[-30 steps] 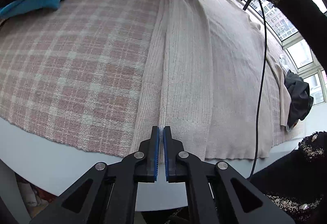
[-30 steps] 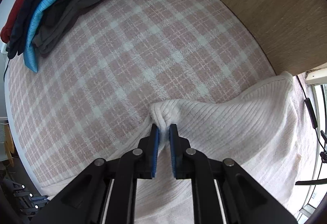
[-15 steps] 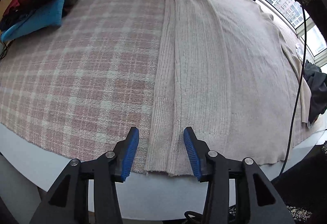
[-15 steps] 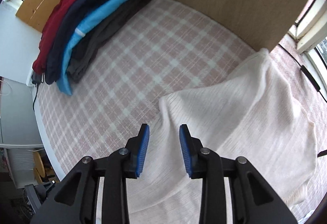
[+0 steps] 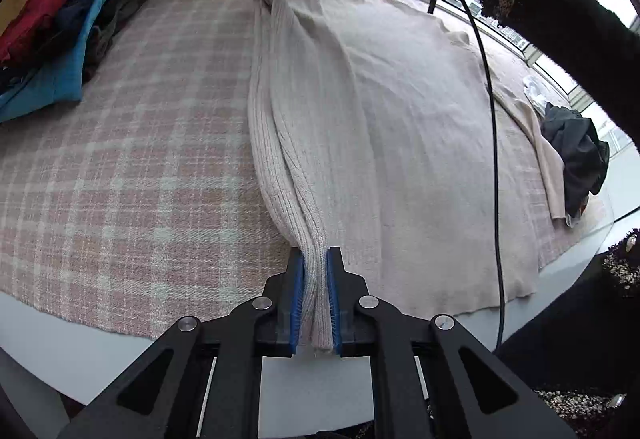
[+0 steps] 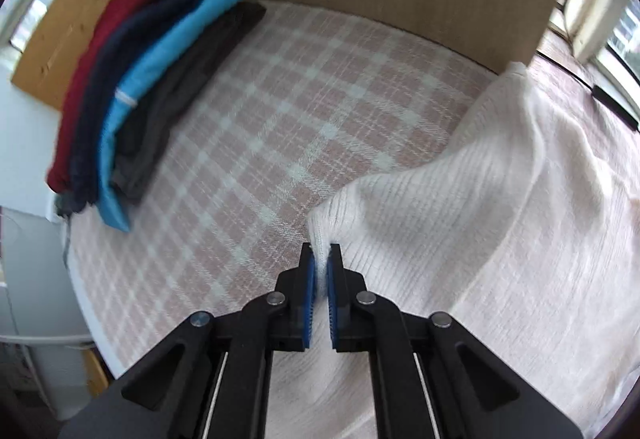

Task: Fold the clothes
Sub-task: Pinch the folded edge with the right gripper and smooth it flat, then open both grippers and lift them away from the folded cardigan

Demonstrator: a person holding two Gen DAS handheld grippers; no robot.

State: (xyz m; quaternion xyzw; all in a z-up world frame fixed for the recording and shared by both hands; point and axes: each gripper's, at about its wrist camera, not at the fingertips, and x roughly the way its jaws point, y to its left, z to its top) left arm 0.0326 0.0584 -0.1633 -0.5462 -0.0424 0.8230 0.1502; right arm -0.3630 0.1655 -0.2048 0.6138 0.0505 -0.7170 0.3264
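cream ribbed knit garment [image 5: 400,127]: 1 | pink-and-white plaid cloth [image 5: 132,175]: 1 | stacked folded garments (red, navy, bright blue, dark grey) [image 6: 132,95]: 4 | crumpled black garment [image 5: 576,155]: 1 | black two-finger grippers with blue pads: 2 | black cable [image 5: 494,143]: 1

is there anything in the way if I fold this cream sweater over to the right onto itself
Nothing visible blocks it. Both grippers, left and right, already pinch the cream sweater, whose jaws have just closed on its left edge. The rest of the sweater lies bare; only a black cable hangs over it.
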